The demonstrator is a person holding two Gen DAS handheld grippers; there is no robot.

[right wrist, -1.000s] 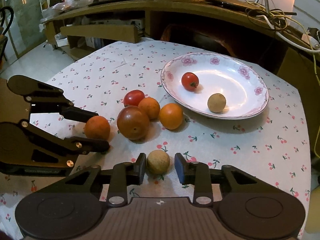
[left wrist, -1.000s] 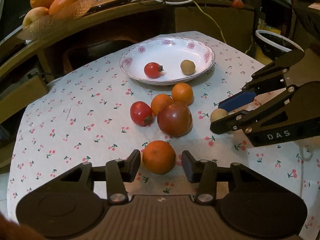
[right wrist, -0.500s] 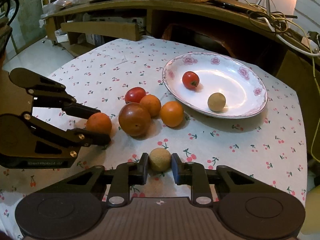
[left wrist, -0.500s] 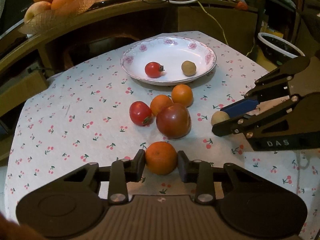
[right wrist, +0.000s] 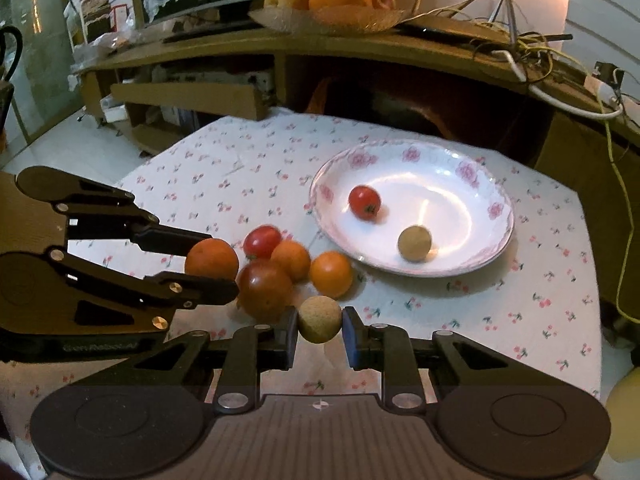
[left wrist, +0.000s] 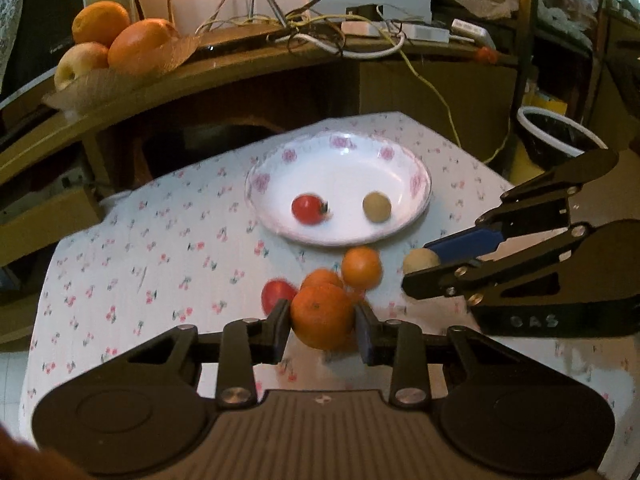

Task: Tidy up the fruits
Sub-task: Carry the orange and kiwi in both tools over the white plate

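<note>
My left gripper (left wrist: 322,326) is shut on an orange (left wrist: 322,316) and holds it above the cloth; it also shows in the right wrist view (right wrist: 211,259). My right gripper (right wrist: 319,330) is shut on a small tan round fruit (right wrist: 319,319), lifted off the table, also visible in the left wrist view (left wrist: 419,261). A white flowered plate (right wrist: 472,258) holds a small red tomato (right wrist: 364,202) and a tan round fruit (right wrist: 415,243). On the cloth lie two oranges (right wrist: 331,273), a red tomato (right wrist: 262,241) and a large dark tomato (right wrist: 265,288).
The table has a cherry-print cloth (right wrist: 224,184). Behind it a wooden shelf (right wrist: 360,46) carries a glass bowl of fruit (right wrist: 328,16) and tangled cables (right wrist: 540,60). A white-rimmed bin (left wrist: 560,136) stands to the right of the table.
Both grippers closed on their fruits and lifted them off the cloth: the left with the orange, the right with the tan fruit. Both views tilted upward.
</note>
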